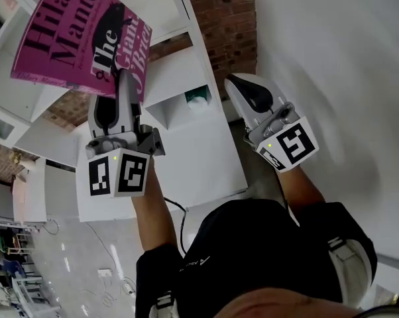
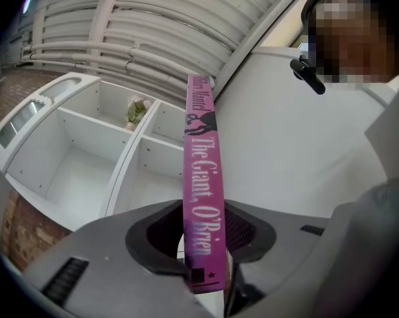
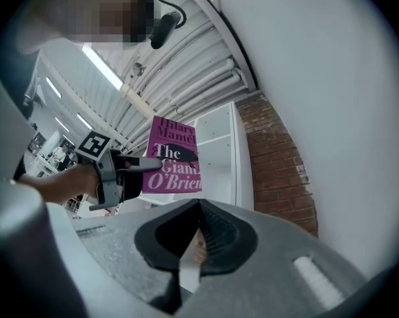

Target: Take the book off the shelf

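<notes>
A magenta paperback book (image 1: pixel 73 32) with black and white title print hangs in the air in front of the white shelf unit (image 1: pixel 186 118). My left gripper (image 1: pixel 123 78) is shut on its lower edge. In the left gripper view the spine (image 2: pixel 203 177) stands upright between the dark pads (image 2: pixel 156 240) of the left gripper (image 2: pixel 203 244). The right gripper view shows the book (image 3: pixel 174 164) and the left gripper (image 3: pixel 120 177) from the side. My right gripper (image 1: pixel 231 81) hangs apart at the right, near the white wall, its jaws together with nothing in them (image 3: pixel 198 234).
The shelf's open white compartments (image 2: pixel 87 151) stand behind the book; one holds a small plant (image 2: pixel 136 110), another a green-and-white object (image 1: pixel 198 99). A brick wall (image 1: pixel 226 18) and a plain white wall (image 1: pixel 332 58) lie to the right. A cable (image 1: pixel 113 257) runs across the floor.
</notes>
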The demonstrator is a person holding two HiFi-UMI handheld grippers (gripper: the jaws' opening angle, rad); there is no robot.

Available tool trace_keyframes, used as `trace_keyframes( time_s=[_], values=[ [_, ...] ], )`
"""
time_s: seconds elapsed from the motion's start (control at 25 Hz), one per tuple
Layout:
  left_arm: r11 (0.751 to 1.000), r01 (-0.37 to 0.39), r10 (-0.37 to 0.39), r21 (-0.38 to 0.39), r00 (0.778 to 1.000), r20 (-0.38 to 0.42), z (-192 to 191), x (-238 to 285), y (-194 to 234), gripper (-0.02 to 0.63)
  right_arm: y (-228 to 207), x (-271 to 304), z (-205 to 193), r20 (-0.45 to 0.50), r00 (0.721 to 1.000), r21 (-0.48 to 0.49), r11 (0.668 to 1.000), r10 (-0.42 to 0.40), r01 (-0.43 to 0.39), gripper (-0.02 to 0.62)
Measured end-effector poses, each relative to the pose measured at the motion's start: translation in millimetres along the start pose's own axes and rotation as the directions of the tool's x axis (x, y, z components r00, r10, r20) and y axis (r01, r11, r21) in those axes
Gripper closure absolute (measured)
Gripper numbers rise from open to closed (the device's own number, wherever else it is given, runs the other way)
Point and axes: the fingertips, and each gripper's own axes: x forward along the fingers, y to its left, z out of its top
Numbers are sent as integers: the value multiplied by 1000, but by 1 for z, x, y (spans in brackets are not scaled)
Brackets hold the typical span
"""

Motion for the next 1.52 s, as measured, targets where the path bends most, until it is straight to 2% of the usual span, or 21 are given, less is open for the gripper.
trace_keyframes(
  time_s=[0.24, 0.48, 0.8, 1.52],
  values=[
    [999, -10, 10, -42, 1000, 6, -20, -47, 6, 469, 11, -14, -2, -4, 1000, -10, 1000, 2, -2, 594],
    [997, -6, 7, -80, 1000, 22, -26, -69, 8, 469, 18, -20, -1, -10, 1000, -17, 1000, 9, -9, 594],
    [996, 21, -18, -90, 999, 26, -23, -77, 1, 469, 26, -15, 6, -8, 1000, -32, 999, 21, -22, 594],
    [994, 42, -37, -100, 998, 48, -24, -76, 0, 469, 33, -10, -5, -26, 999, -46, 999, 26, -27, 595]
  ],
)
